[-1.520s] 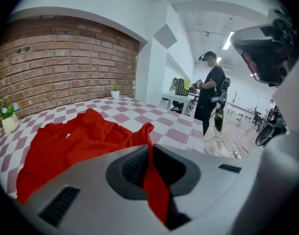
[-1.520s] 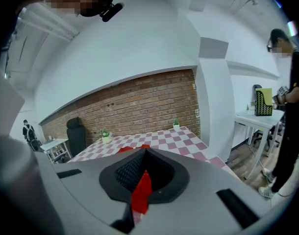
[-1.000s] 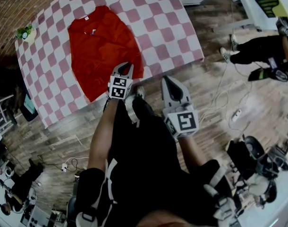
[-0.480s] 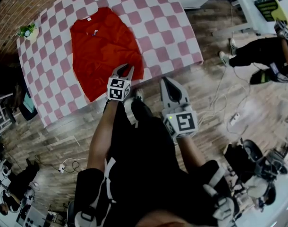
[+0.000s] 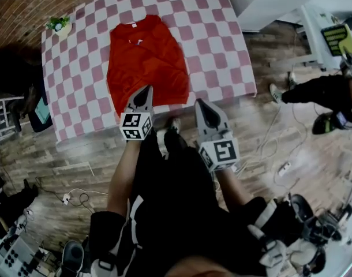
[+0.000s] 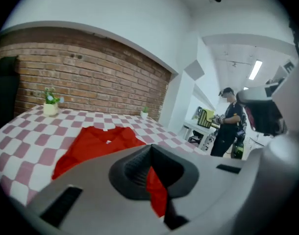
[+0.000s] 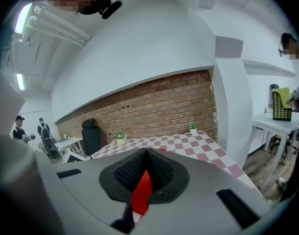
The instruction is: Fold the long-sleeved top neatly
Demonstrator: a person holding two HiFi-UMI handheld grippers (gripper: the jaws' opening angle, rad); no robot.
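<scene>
Red top (image 5: pixel 147 62) flat, left gripper (image 5: pixel 145 91), right gripper (image 5: pixel 202 104) forward (both closed)

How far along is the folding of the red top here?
Done, apparently: no sleeves stick out of the red top, so they seem folded in. In hand: left gripper, jaws just closed, and right gripper each pinch red cloth at the near hem. Remaining: folding the hem up toward the collar.
</scene>
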